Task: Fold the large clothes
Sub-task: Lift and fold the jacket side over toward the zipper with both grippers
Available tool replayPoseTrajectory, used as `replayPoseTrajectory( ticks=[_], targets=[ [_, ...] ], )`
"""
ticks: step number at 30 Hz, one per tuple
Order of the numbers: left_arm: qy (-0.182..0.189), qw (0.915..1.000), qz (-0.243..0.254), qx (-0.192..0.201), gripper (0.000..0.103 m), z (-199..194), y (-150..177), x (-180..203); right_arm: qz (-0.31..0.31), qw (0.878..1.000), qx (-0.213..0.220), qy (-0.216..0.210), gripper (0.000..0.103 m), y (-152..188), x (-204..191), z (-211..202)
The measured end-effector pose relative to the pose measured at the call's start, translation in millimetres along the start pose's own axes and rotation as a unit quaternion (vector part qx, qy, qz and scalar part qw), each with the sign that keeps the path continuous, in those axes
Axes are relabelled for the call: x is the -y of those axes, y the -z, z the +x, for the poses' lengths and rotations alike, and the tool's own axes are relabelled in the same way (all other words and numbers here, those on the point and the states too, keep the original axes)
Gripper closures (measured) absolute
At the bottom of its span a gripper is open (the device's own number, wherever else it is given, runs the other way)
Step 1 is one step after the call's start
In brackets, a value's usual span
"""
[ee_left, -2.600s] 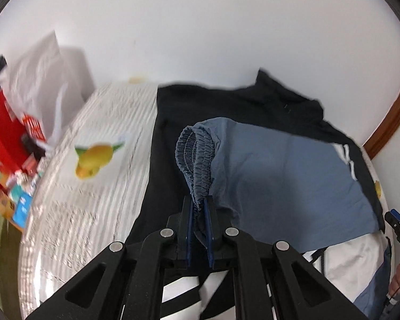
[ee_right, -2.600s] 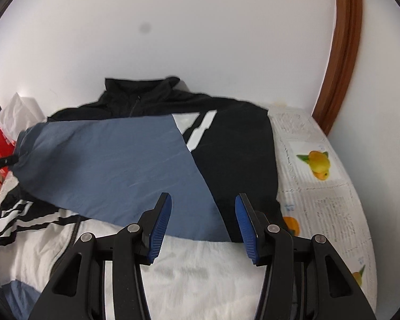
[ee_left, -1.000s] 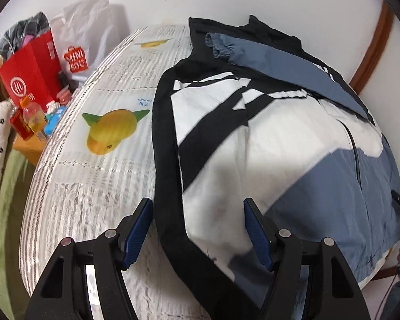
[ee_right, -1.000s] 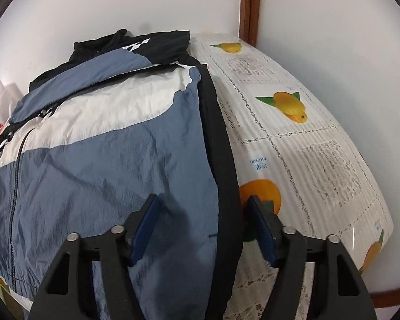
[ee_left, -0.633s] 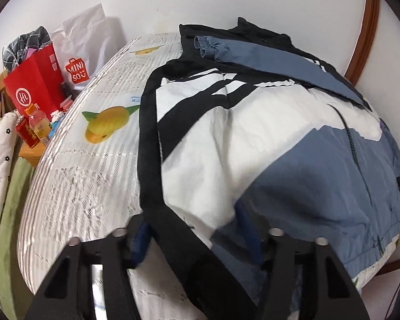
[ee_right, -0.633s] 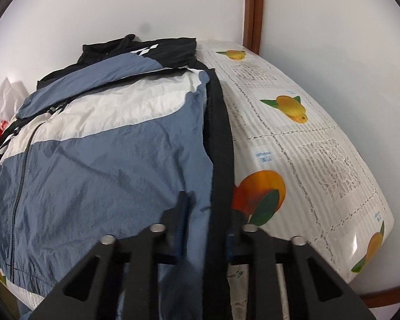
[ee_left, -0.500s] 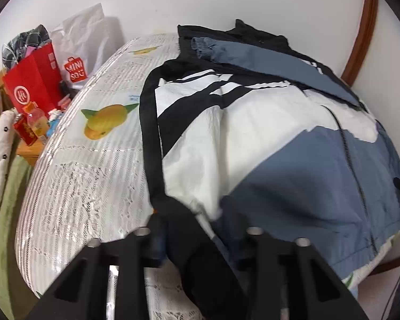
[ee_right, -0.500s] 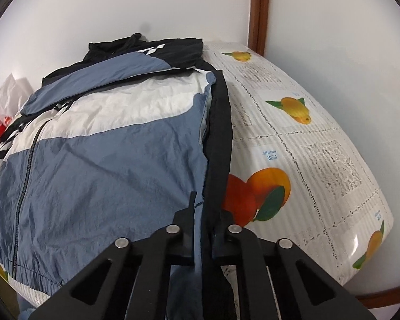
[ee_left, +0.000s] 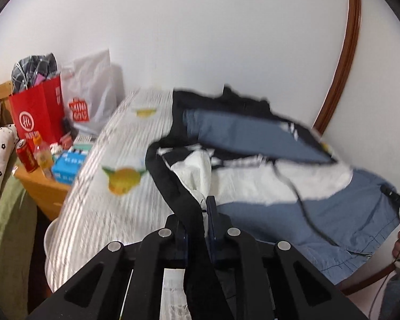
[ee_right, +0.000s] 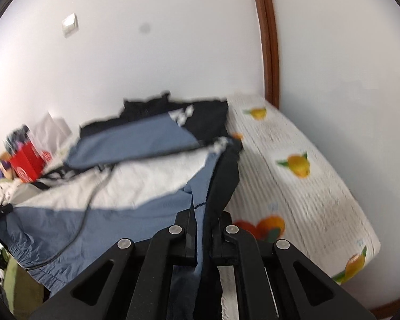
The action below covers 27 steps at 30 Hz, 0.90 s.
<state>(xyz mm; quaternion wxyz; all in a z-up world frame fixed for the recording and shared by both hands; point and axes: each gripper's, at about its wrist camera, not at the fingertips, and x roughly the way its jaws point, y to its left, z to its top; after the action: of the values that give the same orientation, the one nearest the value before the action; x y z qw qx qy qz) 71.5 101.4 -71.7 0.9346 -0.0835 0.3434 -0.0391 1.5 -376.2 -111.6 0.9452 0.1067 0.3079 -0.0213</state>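
While both lower corners of the jacket are pinched, left gripper and right gripper have just closed their fingers on its black hem, apparently lifting it off the bed at lower centre for folding toward the collar.

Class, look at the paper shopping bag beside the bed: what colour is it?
Red with a white logo; clearest in the left wrist view.
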Motion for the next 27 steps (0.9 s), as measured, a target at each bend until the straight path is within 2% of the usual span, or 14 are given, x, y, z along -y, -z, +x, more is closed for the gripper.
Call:
replayPoseTrajectory(
  ticks=[5,10,17,27],
  targets=[
    [0.003,0.9991,-0.002,0.043,0.093,-8,-34,1,0.012,0.999,0.043,-0.016,0.099,-32,0,-17],
    [-0.002,0.9983,-0.008,0.058,0.093,7,-68,7,0.020,0.998,0.061,-0.025,0.099,-68,-3,-9],
    [-0.025,0.9973,-0.007,0.068,0.093,34,-106,13,0.022,0.997,0.067,-0.024,0.099,-115,-11,28],
    [-0.058,0.9972,0.006,0.046,0.093,105,-141,19,0.017,0.998,0.055,-0.013,0.099,-157,-19,104]
  ],
)
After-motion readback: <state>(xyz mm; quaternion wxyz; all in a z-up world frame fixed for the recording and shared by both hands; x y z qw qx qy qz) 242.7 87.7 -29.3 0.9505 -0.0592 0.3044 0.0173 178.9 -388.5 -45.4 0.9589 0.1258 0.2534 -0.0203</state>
